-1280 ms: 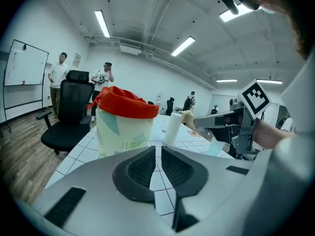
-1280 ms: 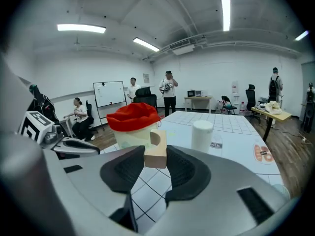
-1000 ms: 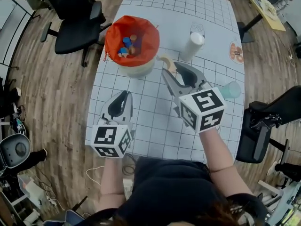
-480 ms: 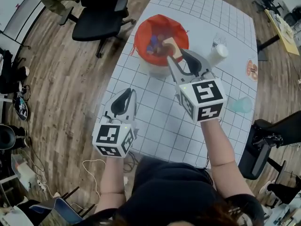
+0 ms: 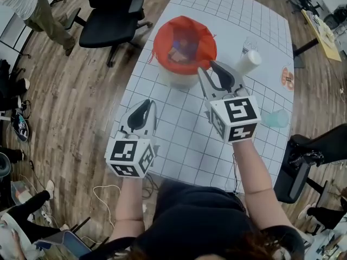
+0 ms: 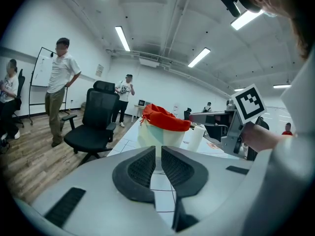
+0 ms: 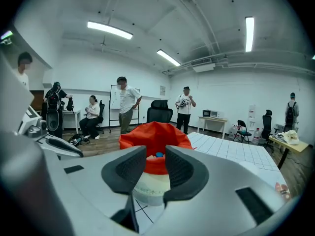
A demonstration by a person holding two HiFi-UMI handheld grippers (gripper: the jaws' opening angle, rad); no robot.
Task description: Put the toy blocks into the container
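A white container with a red liner (image 5: pixel 184 50) stands on the gridded table (image 5: pixel 179 145), with several toy blocks (image 5: pixel 180 46) inside it. My right gripper (image 5: pixel 210 69) hovers at the container's near right rim; its jaws are closing with nothing between them. In the right gripper view the red liner (image 7: pixel 153 134) and a blue block (image 7: pixel 158 155) show through the gap of the right gripper (image 7: pixel 156 156). My left gripper (image 5: pixel 142 110) rests low over the table's near left. Seen in its own view, the left gripper (image 6: pixel 158 151) has its jaws nearly together and empty, facing the container (image 6: pixel 165 132).
A white cylinder (image 5: pixel 246 63) stands right of the container, a teal cup (image 5: pixel 277 118) lies near the right edge, and an orange disc (image 5: pixel 287 79) is behind it. Black office chairs (image 5: pixel 105 26) (image 5: pixel 303 156) flank the table. A person (image 5: pixel 27 10) walks at far left.
The right gripper carried a tan wooden block over the container; now the block is gone from its jaws and the gripper has drawn back a little. The left gripper stayed put.
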